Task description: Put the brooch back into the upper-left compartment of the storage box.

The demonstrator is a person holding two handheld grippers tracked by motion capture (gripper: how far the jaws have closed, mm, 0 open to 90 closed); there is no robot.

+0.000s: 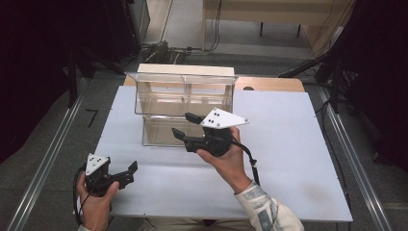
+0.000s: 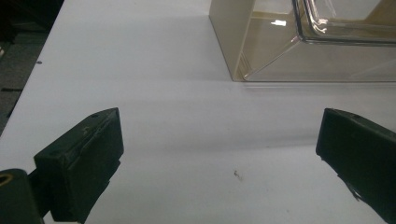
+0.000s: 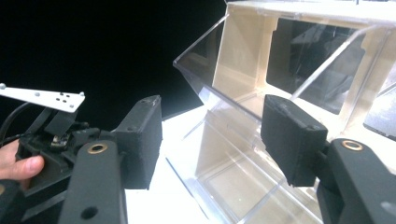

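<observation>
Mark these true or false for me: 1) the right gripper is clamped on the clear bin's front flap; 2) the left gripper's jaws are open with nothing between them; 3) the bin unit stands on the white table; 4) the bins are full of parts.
1) False. The right gripper has its jaws apart in front of the clear bin unit, and the right gripper view shows no pad pressing on the flap.
2) True. The left gripper has only bare tabletop between its jaws.
3) True. It stands at the far side of the white table.
4) False. The see-through compartments look empty.
</observation>
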